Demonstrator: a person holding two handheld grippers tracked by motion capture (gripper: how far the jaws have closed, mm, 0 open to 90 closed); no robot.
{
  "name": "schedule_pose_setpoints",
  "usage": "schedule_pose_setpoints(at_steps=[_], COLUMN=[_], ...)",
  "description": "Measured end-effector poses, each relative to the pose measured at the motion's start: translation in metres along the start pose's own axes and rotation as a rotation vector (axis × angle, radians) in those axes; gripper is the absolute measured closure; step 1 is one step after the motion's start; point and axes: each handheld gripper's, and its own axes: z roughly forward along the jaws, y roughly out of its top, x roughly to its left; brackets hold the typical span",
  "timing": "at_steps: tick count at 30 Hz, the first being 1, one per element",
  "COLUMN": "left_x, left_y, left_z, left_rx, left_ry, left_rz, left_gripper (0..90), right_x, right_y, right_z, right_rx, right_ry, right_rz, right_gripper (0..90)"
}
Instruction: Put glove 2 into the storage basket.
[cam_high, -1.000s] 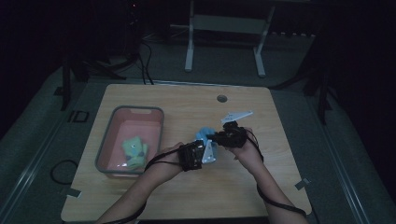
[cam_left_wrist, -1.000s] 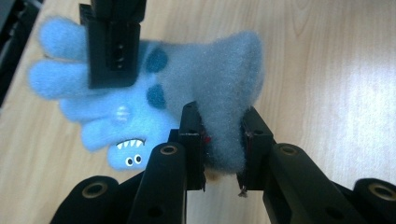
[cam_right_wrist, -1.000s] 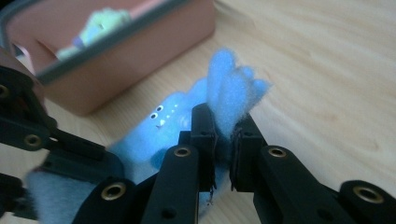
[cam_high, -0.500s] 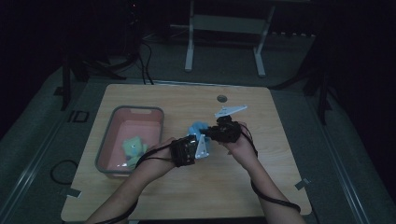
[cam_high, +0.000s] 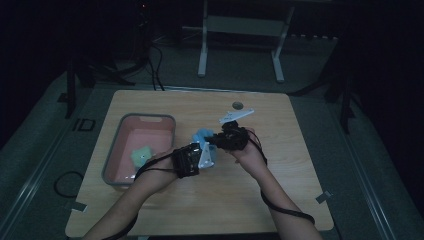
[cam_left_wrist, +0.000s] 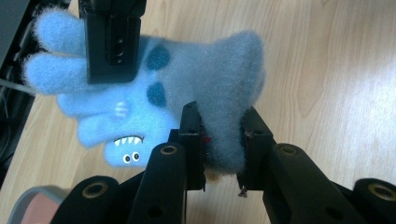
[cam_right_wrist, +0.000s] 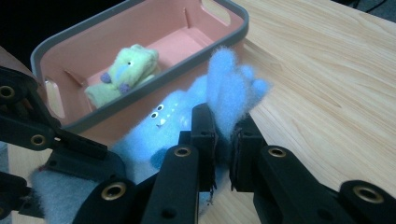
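Over the wooden table (cam_high: 280, 190), each hand-held gripper (cam_left_wrist: 219, 140) (cam_right_wrist: 223, 140) pinches the blue fuzzy glove (cam_left_wrist: 187, 84).

R gripper (cam_right_wrist: 223, 140) jaws clamped on blue fuzzy glove (cam_right_wrist: 229, 88); pink bin (cam_right_wrist: 233, 32) behind w/ green plush (cam_right_wrist: 123, 72) inside.

the fuzzy glove (cam_left_wrist: 187, 84) is light blue with darker blue spots and a little white-toothed monster face, the bin (cam_right_wrist: 154, 28) is salmon pink with a grey rim, and the plush (cam_right_wrist: 123, 74) inside is pale green with purple bits
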Motion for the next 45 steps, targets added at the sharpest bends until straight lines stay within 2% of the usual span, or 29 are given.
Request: schedule_pose_setpoints(at_steps=[17, 24, 35, 45], left_x=[0.005, 0.008, 0.012, 0.015], left_y=[-0.023, -0.038, -0.063, -0.093], left_z=[-0.014, -0.02, -0.029, -0.038], left_rx=[0.028, 0.044, 0.084, 0.107], left_ry=[0.016, 0.022, 0.031, 0.05], left_rz=[-0.021, -0.049, -0.078, -0.137], left_gripper=[75.7, 75.7, 75.7, 75.6], right_x=[0.019, 0.028, 0.042, 0.06], right_y=[0.019, 0.029, 0.04, 0.058], right_z=[0.025, 0.039, 0.065, 0.093], right_rx=[0.016, 0.022, 0.03, 0.046], right_ry=[0.018, 0.036, 0.073, 0.104], right_rz=[-0.04, -0.059, -0.062, -0.101], right_gripper=[82.5, 82.5, 82.4, 82.4])
